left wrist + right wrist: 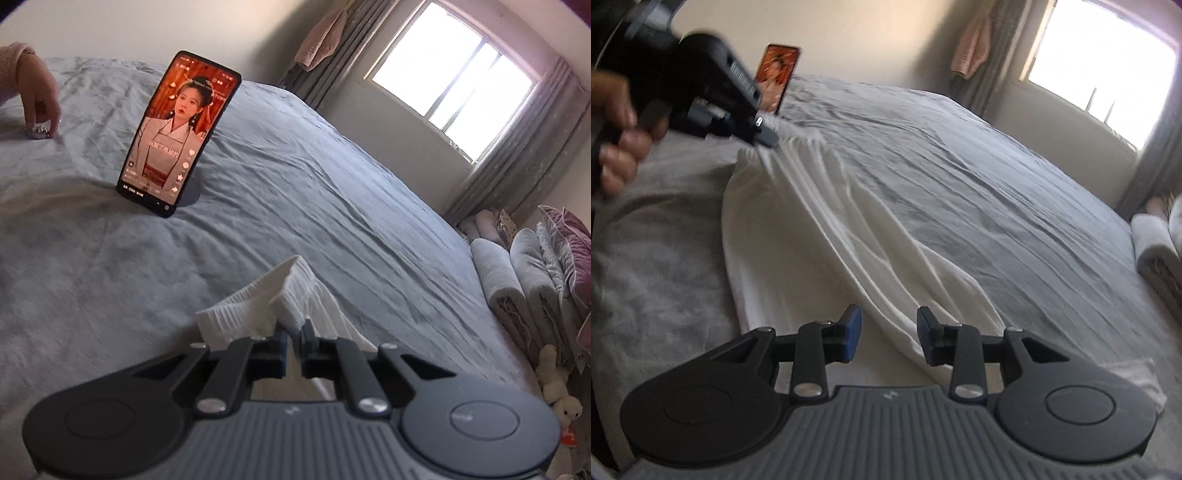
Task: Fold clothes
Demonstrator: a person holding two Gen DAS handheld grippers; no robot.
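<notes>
Left gripper [293,341] tilts down, pinching white garment [258,306].

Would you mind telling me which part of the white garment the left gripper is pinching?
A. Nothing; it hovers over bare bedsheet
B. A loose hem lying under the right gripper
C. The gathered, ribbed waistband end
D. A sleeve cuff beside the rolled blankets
C: the left gripper is closed on the bunched ribbed band of the white garment.
</notes>
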